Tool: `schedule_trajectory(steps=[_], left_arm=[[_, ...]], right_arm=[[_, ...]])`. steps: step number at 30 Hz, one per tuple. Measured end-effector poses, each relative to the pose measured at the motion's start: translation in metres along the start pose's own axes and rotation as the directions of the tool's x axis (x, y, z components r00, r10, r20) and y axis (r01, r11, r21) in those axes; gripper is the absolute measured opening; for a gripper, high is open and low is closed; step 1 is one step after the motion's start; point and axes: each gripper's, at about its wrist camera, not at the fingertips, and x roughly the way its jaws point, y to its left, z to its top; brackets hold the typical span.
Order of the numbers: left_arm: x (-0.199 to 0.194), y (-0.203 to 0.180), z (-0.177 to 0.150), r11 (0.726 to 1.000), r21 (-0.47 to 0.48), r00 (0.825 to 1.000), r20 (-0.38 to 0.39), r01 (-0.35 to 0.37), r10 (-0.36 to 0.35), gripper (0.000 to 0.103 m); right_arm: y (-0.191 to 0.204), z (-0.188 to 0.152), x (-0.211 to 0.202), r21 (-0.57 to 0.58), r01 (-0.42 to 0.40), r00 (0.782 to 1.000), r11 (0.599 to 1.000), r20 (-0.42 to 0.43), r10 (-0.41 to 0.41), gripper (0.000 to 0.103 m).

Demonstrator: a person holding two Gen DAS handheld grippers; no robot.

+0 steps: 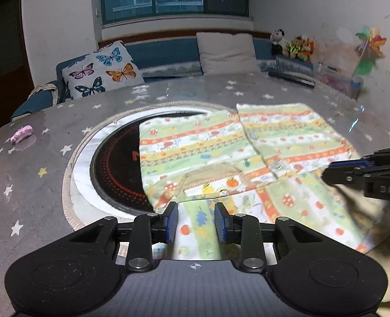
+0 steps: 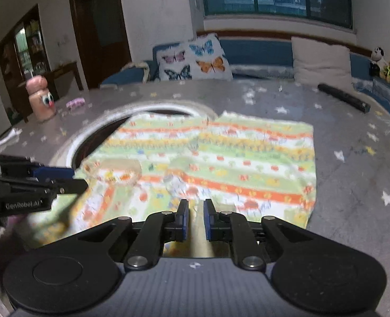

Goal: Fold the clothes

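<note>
**Striped Garment Spread Over the Table's Round Insert**

A child's garment [image 1: 221, 148] with green, orange and yellow printed stripes lay flat on the star-patterned table [image 1: 36, 185], its left part covering the round black cooktop [image 1: 115, 163] set into the middle. Its neckline faced the near edge, and a near flap of the cloth ran toward both cameras.

The left gripper [image 1: 196, 222] stood at the near edge with its blue pads parted, cloth lying between them but not visibly pinched. The right gripper [image 2: 196, 219] showed a narrow gap, its pads clamped on a thin fold of the cloth's near edge.

Farther off, a small pink object [image 1: 23, 133] sat at the table's left, a black bar [image 2: 344, 97] at the far right, and a butterfly cushion [image 1: 102, 70] rested on the blue bench beyond.
</note>
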Motion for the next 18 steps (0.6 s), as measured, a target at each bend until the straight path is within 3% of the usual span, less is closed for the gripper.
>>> schedule_trajectory(steps=[8,18], left_arm=[[-0.002,0.002,-0.006,1.0,0.016,1.0,0.008,0.001,-0.002,0.034],[-0.043,-0.007,-0.028,0.994,0.103,0.999,0.023,0.032,-0.034,0.038]], right_arm=[[-0.002,-0.017,-0.026,-0.02,-0.013,1.0,1.0,-0.027,0.013,0.012],[-0.003,-0.042,-0.055,-0.03,0.003,0.999,1.0,-0.035,-0.004,0.012]])
